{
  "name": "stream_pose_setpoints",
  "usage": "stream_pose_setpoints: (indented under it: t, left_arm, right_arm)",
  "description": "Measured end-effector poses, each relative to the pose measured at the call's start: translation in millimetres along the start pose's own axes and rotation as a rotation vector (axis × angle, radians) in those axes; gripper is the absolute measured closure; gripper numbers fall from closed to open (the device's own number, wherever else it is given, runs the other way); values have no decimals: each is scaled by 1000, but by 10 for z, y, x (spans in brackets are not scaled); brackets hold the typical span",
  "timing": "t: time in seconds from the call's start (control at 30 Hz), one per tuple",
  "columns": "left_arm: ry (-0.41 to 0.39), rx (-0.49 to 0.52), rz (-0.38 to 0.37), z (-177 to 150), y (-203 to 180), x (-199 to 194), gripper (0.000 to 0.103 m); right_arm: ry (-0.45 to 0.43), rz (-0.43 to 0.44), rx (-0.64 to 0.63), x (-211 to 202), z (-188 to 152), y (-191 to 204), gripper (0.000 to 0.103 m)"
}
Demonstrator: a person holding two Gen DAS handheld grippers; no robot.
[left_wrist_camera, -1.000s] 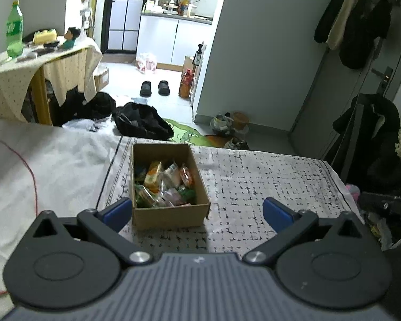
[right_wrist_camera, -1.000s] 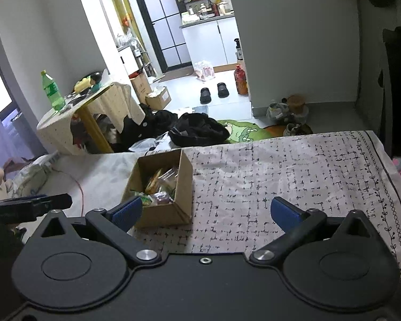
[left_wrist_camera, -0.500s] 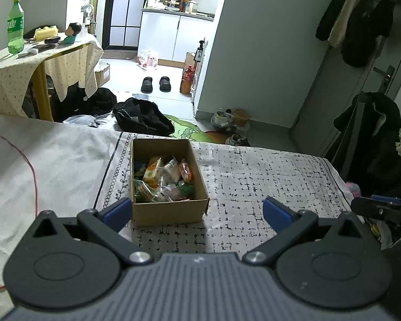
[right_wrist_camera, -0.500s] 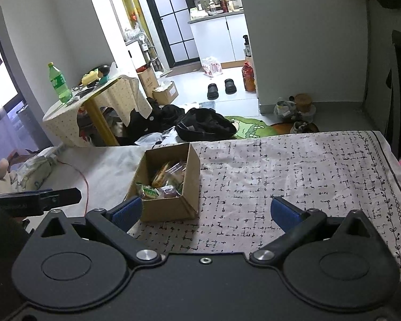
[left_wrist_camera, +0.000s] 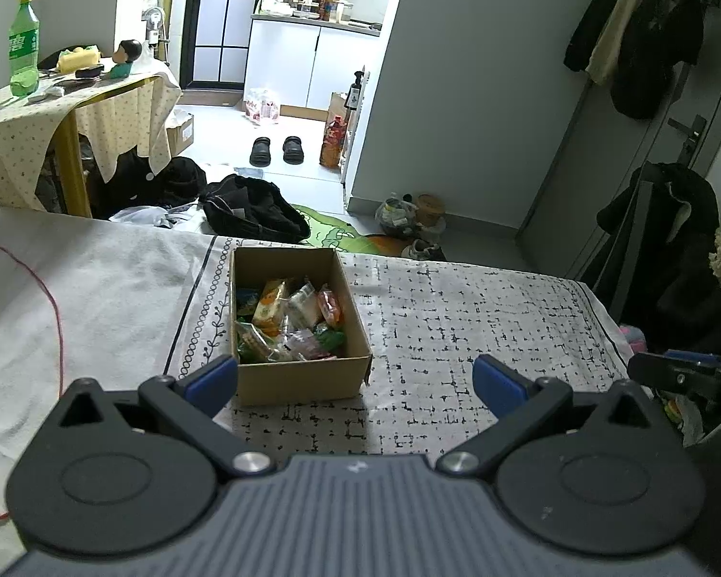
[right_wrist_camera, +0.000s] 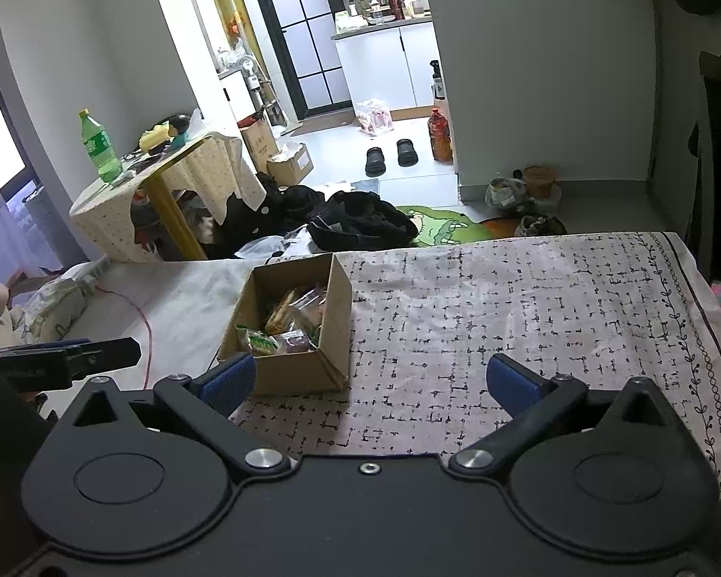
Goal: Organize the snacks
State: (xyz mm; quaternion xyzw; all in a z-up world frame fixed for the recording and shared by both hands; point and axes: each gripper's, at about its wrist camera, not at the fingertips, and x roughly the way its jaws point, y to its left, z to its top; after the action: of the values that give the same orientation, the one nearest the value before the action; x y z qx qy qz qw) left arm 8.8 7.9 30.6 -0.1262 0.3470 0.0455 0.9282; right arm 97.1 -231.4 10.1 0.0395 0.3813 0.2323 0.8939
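Cardboard box [left_wrist_camera: 297, 317] sits open on patterned cloth [left_wrist_camera: 456, 317], packed with snack packets [left_wrist_camera: 288, 319]. I see left gripper [left_wrist_camera: 353, 377] with jaws spread wide, empty, left fingertip just beside box's near left corner. Right gripper [right_wrist_camera: 370, 380] likewise released, holding nothing, box [right_wrist_camera: 291, 324] ahead-left. Green bottle [right_wrist_camera: 98, 146] stands on side table [right_wrist_camera: 120, 192] well apart.

A matt brown cardboard box [left_wrist_camera: 299, 377] holds glossy plastic snack packets [left_wrist_camera: 288, 319]. Under the box lies a printed, faintly creased cloth [right_wrist_camera: 528, 298]. Left of the box stands a glossy green plastic bottle [left_wrist_camera: 23, 46].
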Motion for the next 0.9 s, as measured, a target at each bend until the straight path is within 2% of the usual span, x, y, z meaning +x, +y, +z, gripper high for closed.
stream_pose_setpoints:
  t: [0.5,0.9]
  left_arm:
    - [3,-7,0,-22,-5,4,0]
    - [4,-4,-1,-27,-3,5,0]
  right_arm:
    - [-2,-55,11,-25,10,-78,0]
    - [1,-53,14,-22,13,-71,0]
